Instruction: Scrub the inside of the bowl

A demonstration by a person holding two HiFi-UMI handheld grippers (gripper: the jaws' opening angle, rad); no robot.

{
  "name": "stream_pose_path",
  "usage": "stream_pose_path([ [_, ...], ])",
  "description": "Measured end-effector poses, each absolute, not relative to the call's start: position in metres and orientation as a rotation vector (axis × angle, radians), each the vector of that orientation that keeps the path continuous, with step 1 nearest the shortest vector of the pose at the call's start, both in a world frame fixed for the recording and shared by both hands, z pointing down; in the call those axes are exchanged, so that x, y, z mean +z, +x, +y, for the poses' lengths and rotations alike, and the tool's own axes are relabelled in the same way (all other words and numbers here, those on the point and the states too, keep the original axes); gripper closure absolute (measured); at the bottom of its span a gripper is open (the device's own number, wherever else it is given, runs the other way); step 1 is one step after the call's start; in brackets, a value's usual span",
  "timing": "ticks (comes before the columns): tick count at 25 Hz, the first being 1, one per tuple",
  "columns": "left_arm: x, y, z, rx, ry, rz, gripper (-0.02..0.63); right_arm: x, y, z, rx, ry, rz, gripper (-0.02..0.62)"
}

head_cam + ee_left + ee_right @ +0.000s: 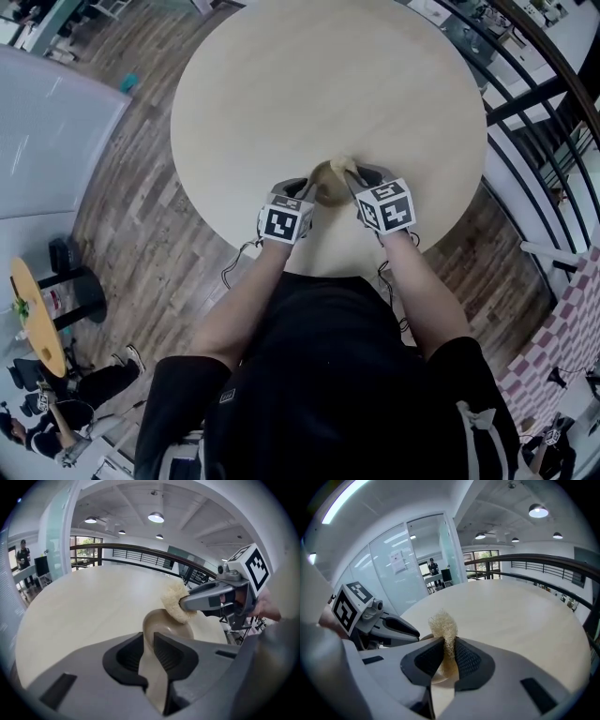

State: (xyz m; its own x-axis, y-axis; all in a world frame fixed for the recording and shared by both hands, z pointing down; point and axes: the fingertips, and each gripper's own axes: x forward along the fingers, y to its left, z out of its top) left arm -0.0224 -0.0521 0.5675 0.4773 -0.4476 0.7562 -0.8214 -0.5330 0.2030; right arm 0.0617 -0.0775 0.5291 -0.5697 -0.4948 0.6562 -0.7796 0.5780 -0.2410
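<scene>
Head view: we keep the bowl (328, 185) by the tabletop's (328, 84) near edge, within easy reach. Left gripper view: our left claw (149, 642) pinches its rim to steady it. Right gripper view: our right claw (449, 645) clamps the sponge (443, 622), ready for scrubbing.

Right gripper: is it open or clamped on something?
Shut. The right gripper squeezes a pale yellow fibrous scrubbing pad between its two dark jaws, a tuft sticking out above.

This is looking like an open office: glass partitions (389, 569) are lining it, ceiling lamps (156, 516) glowing, a railing (530, 101) edging it.
</scene>
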Motion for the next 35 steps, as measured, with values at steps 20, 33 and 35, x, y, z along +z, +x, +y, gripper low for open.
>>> stream_pose_path([
  [20,0.452,-0.066,-0.058,0.575,2.46,-0.994,0.545,0.415,0.094,-0.082,0.67,1.371,-2.386,0.523],
  [33,0.329,-0.086,-0.039,0.341,2.694,-0.875,0.554,0.295,0.038,-0.031,0.534,1.335,-2.729,0.523],
  [35,0.309,-0.087,-0.033,0.305,2.731,-0.867,0.566,0.276,0.032,-0.021,0.488,1.329,-2.769,0.523],
])
